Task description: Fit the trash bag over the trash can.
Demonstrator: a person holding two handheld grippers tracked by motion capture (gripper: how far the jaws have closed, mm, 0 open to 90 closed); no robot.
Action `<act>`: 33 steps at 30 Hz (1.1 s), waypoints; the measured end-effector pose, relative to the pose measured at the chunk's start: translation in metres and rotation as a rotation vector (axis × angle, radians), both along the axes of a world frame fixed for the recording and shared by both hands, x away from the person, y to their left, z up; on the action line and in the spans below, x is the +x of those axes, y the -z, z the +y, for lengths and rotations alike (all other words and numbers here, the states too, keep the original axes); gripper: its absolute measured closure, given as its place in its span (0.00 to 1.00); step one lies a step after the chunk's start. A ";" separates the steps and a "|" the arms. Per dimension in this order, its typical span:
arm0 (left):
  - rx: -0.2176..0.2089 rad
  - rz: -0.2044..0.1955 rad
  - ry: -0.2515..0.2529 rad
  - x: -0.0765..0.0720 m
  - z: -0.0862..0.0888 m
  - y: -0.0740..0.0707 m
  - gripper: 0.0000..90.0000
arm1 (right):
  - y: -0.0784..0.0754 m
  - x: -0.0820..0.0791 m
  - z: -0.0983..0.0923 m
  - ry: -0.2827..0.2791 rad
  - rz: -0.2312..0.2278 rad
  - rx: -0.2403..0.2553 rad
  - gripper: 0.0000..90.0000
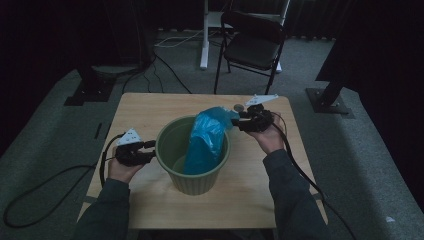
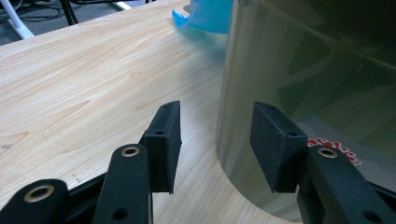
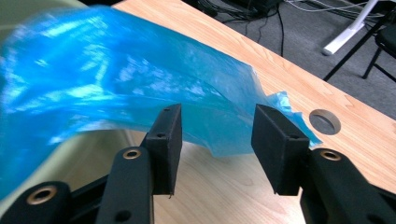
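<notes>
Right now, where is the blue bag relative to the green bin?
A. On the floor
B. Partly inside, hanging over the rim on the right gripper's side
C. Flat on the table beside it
B: the blue bag drapes from inside the green bin over its rim toward the right gripper.

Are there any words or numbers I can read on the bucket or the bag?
Red lettering on the sticker seen through the green bucket wall: cut off by the left gripper, too partial to read.
Blue bag: no writing.
Table: no writing.
</notes>
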State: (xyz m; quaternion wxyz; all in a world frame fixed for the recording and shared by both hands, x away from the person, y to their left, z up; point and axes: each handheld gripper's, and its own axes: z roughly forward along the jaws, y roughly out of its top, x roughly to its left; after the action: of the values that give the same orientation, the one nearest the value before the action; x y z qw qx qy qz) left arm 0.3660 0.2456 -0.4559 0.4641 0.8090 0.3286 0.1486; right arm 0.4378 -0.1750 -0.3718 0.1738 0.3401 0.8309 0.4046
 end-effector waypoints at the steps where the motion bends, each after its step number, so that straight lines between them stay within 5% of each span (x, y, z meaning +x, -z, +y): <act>1: 0.000 0.000 0.000 0.000 0.000 0.000 0.59 | 0.000 0.000 0.000 0.000 0.000 0.000 0.57; 6: -0.003 -0.001 -0.001 0.000 0.001 0.000 0.59 | 0.011 0.009 0.009 -0.037 -0.038 -0.077 0.55; 14: -0.006 0.001 0.002 0.001 0.001 0.000 0.59 | 0.014 0.014 0.018 -0.086 -0.099 -0.129 0.51; 24: -0.009 -0.001 -0.002 0.000 0.002 -0.001 0.59 | 0.017 0.021 0.019 -0.117 -0.038 -0.065 1.00; 33: -0.006 -0.005 0.011 -0.001 -0.001 -0.002 0.59 | -0.006 0.006 0.002 -0.128 -0.047 0.043 1.00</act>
State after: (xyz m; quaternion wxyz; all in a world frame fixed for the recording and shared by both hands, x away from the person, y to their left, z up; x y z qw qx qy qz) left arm 0.3646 0.2447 -0.4535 0.4682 0.8091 0.3233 0.1469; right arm 0.4439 -0.1725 -0.3657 0.1596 0.2800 0.8377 0.4408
